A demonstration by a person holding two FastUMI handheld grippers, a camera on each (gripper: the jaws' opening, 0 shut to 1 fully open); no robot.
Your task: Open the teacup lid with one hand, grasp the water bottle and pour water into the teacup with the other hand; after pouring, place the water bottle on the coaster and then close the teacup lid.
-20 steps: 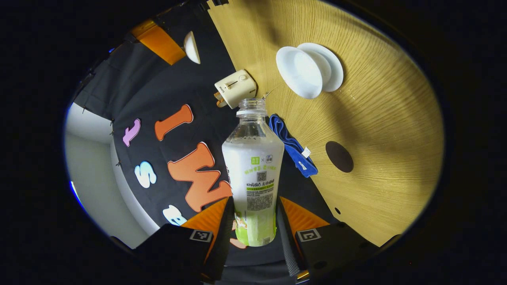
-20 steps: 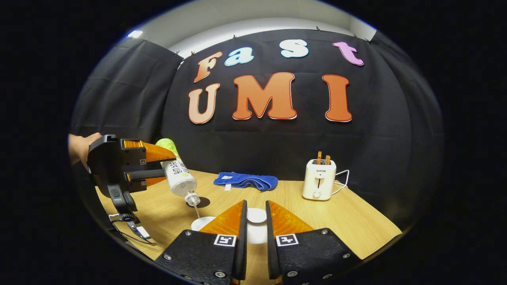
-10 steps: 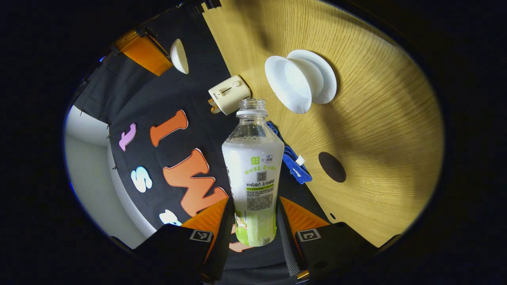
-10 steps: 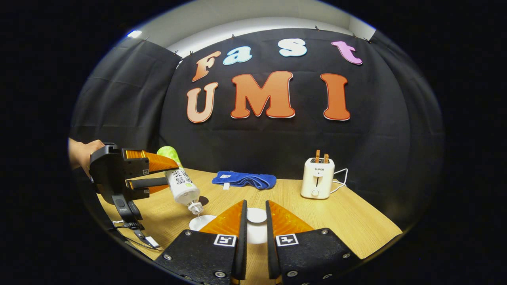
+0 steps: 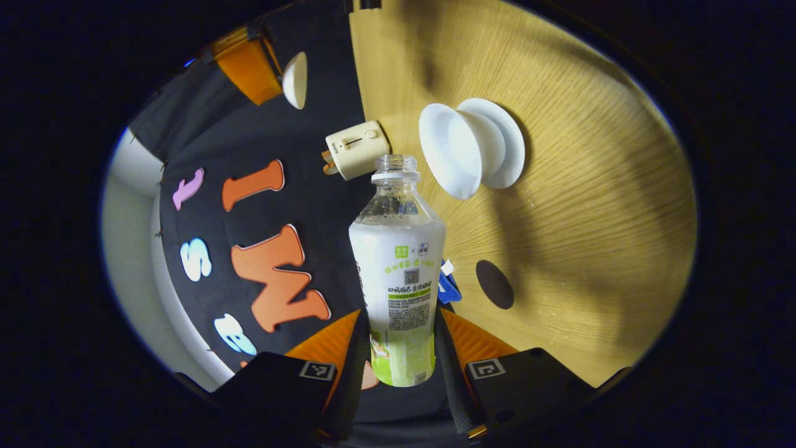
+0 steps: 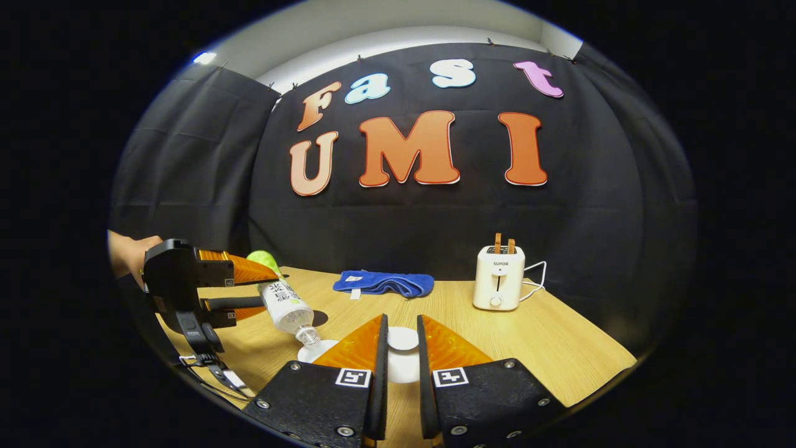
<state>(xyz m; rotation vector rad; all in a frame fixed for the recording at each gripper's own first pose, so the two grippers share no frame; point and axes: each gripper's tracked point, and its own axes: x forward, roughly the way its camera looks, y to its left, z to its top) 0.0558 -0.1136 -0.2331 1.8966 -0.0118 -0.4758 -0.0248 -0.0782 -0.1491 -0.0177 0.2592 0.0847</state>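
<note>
Gripping water bottle [image 5: 398, 274] tilted (mouth down), left gripper [image 5: 398, 348], over teacup [image 5: 463, 146]

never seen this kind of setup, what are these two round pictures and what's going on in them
A person holds a two-finger gripper in each hand; each carries a fisheye camera looking along its own fingers. In the left gripper view, the left gripper clamps an uncapped water bottle, tipped toward the white teacup on its saucer. In the right gripper view, the right gripper holds the teacup lid. On the wooden table are a blue cloth, a toaster and a dark round coaster.
</note>
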